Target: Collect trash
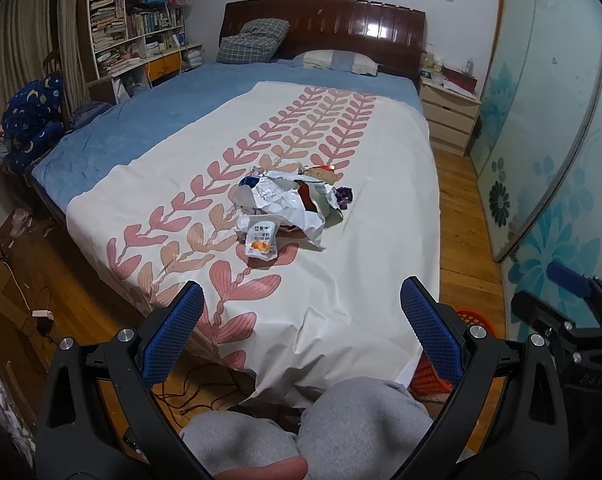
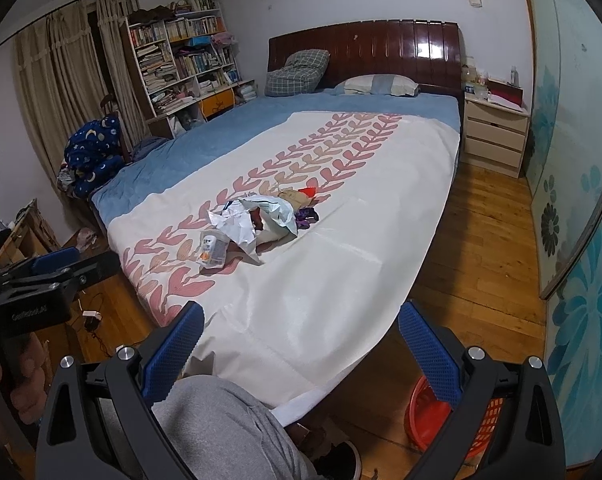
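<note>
Trash (image 1: 289, 204) sits heaped mid-bed on the leaf-print cover, well beyond my left gripper (image 1: 301, 320) and right gripper (image 2: 301, 340), both spread empty, the red basket (image 2: 425, 412) waiting at the bed's foot.

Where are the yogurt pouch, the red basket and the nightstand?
yogurt pouch (image 1: 261, 241): left wrist view, on its printed front.
red basket (image 2: 423, 420): right wrist view, on its near wall.
nightstand (image 2: 495, 136): right wrist view, on a drawer front.

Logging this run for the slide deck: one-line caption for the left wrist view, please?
Open left gripper faces a trash pile and a yogurt pouch on the bedspread.
</note>
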Action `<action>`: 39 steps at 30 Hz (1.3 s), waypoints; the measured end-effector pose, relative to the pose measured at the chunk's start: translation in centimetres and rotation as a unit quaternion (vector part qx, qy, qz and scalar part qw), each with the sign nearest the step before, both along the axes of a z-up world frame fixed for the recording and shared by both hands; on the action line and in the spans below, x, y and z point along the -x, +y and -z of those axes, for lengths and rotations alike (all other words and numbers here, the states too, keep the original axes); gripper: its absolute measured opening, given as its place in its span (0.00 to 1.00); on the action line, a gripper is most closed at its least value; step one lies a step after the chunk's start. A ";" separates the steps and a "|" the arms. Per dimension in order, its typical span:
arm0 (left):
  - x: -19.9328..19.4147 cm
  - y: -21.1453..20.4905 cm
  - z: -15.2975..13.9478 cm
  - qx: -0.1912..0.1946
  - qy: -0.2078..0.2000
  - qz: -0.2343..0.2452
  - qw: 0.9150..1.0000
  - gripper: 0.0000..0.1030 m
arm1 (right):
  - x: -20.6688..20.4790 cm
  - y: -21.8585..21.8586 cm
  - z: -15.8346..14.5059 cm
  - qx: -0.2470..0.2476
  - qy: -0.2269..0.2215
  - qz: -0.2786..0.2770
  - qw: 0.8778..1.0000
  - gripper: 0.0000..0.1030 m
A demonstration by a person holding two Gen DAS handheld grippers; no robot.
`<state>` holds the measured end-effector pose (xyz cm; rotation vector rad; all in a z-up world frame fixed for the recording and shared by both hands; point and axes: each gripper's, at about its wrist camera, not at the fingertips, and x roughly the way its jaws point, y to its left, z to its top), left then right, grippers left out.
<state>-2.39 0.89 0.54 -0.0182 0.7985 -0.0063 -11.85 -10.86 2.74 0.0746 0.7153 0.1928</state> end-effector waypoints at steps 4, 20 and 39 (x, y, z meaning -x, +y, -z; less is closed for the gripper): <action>-0.1 0.0 0.3 0.000 0.010 0.002 1.000 0.95 | 0.0 -0.5 0.2 -0.030 0.009 -0.001 1.000 0.94; 0.1 -1.0 0.4 -0.020 0.005 0.002 1.000 0.95 | 0.0 -1.3 0.6 -0.034 0.018 0.010 0.999 0.94; -0.2 -0.3 1.4 -0.014 0.019 0.003 1.000 0.95 | -1.7 -1.1 1.7 -0.031 0.036 0.002 0.999 0.94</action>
